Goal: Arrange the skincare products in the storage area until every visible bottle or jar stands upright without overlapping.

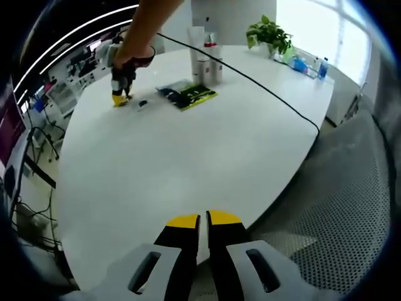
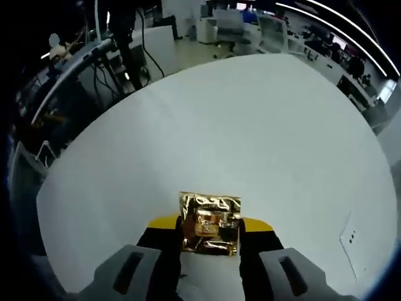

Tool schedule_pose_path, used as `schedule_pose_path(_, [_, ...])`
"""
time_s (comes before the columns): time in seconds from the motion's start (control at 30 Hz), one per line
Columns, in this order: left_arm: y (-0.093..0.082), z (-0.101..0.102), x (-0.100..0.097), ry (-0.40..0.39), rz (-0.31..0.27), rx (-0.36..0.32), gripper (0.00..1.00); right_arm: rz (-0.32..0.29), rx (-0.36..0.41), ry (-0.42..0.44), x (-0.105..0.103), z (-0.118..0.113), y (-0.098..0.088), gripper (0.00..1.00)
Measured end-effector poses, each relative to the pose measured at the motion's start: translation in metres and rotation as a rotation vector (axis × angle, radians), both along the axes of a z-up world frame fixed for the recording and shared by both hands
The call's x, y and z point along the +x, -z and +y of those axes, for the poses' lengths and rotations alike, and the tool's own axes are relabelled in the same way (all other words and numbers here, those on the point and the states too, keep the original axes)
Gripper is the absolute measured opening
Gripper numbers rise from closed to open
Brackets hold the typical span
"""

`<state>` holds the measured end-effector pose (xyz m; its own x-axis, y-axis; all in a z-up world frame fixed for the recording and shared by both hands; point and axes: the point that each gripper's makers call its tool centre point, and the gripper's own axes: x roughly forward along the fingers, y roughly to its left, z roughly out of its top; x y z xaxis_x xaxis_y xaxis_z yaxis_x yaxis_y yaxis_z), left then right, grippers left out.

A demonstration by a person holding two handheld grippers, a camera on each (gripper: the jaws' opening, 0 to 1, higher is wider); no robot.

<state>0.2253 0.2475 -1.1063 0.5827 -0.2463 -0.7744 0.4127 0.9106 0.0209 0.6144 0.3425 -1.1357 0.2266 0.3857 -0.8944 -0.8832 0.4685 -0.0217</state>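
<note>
Two grippers are in play. The right gripper [image 2: 209, 227] has its fingers [image 2: 164, 233] closed on a gold packet [image 2: 209, 223], which sits between the tips, low over the bench [image 2: 250, 125]. In the left gripper view that same gripper shows far ahead and to the left, in a hand [image 1: 133, 51], tips down at the bench surface, with a small white item [image 1: 143, 105] just beside it. The left gripper [image 1: 203, 221] waits at the near bench edge, fingers [image 1: 183, 223] narrow and nearly touching, nothing between them.

Far ahead of the left fingers, a group of upright bottles [image 1: 205, 59] stands together, with a dark and green pack [image 1: 188, 95] lying flat just in front of them. A cable [image 1: 263, 88] runs across the bench past the bottles.

Judged from this, the step in hand is carrying the packet to join the group. To do it well, hold the grip firm, since foil looks slippery and thin; lift clear of the bench before swinging over; steer around the cable; and set the packet down beside the bottles, apart from the flat pack, so nothing overlaps. Whether the packet can stand upright I cannot tell.
</note>
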Motion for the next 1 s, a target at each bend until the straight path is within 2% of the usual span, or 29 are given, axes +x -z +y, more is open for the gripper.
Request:
schedule_pose_path(0.2, [-0.001,0.0,0.001,0.001,-0.006,-0.002,0.0,-0.002,0.019,0.001,-0.005,0.0,-0.011,0.31])
schedule_pose_path(0.37, [-0.001,-0.001,0.0,0.003,-0.006,-0.001,0.0,-0.014,0.035,0.001,-0.017,-0.005,-0.022,0.32])
schedule_pose_path(0.67, [-0.002,0.0,0.001,0.004,-0.009,0.006,0.0,-0.006,0.109,-0.013,-0.063,-0.021,-0.044,0.31])
schedule_pose_path(0.87, [-0.002,0.002,0.0,0.003,-0.006,0.015,0.0,-0.017,0.124,-0.021,-0.093,-0.045,-0.054,0.32])
schedule_pose_path(1.0, [-0.001,0.002,0.0,0.004,-0.004,0.018,0.0,-0.015,0.161,-0.013,-0.112,-0.06,-0.067,0.32])
